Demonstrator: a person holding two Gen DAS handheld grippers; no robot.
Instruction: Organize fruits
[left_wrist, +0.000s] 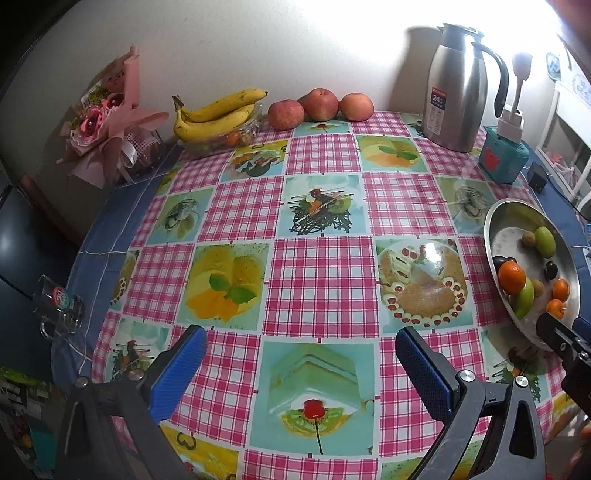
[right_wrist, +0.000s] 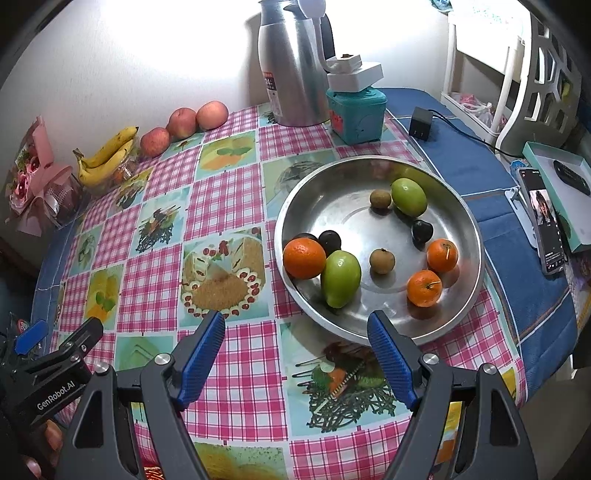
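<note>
Left wrist view: the left gripper (left_wrist: 299, 373) hangs over the checked, fruit-printed table (left_wrist: 317, 280), its fingers spread wide and holding nothing. A yellow banana bunch (left_wrist: 214, 114) lies on a clear glass dish (left_wrist: 236, 134) at the wall; three red apples (left_wrist: 319, 107) sit just beside that dish, loose on the cloth.

Right wrist view: the right gripper (right_wrist: 297, 356) has its fingers spread and empty at the near rim of the round steel bowl (right_wrist: 332, 184). The bowl holds three oranges (right_wrist: 304, 258), two green oval fruits (right_wrist: 340, 278), two small brown fruits (right_wrist: 382, 261) and some dark ones (right_wrist: 422, 230). The fruits lie mixed, not grouped. Any grasp should take one fruit squarely, since round skins likely roll on steel.
</note>
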